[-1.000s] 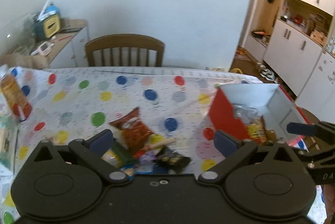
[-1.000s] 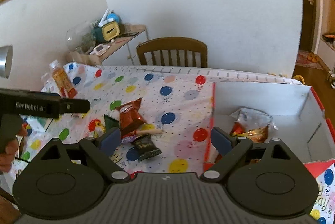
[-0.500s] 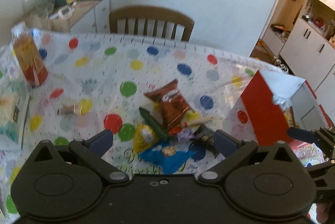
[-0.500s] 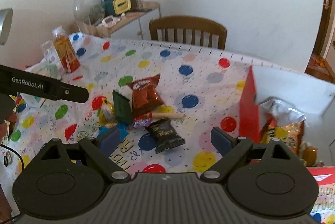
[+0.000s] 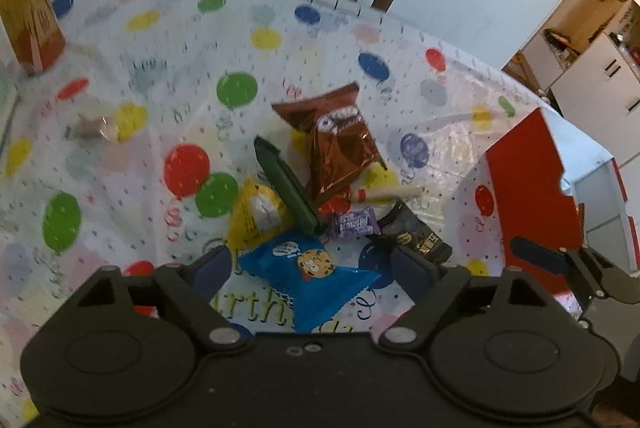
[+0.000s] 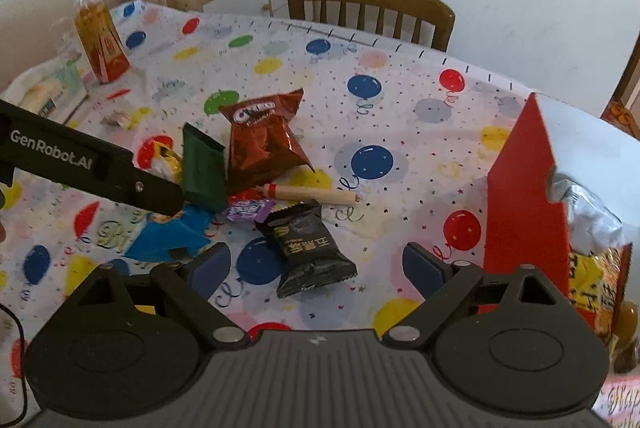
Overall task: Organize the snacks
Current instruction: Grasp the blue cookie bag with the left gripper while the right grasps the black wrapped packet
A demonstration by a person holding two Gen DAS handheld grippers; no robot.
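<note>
Bare tablecloth (image 6: 400,132) open from 12 to 2 o'clock of the snack pile (image 6: 256,180), blocked at 3 o'clock by the red box wall (image 6: 524,196), at 10 o'clock by the orange bottle (image 6: 100,44).

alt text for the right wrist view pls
Open right gripper hovers over a black snack pack on a balloon-print tablecloth. Behind it lie more snacks, including a brown Oreo bag; a red box stands at right.
</note>
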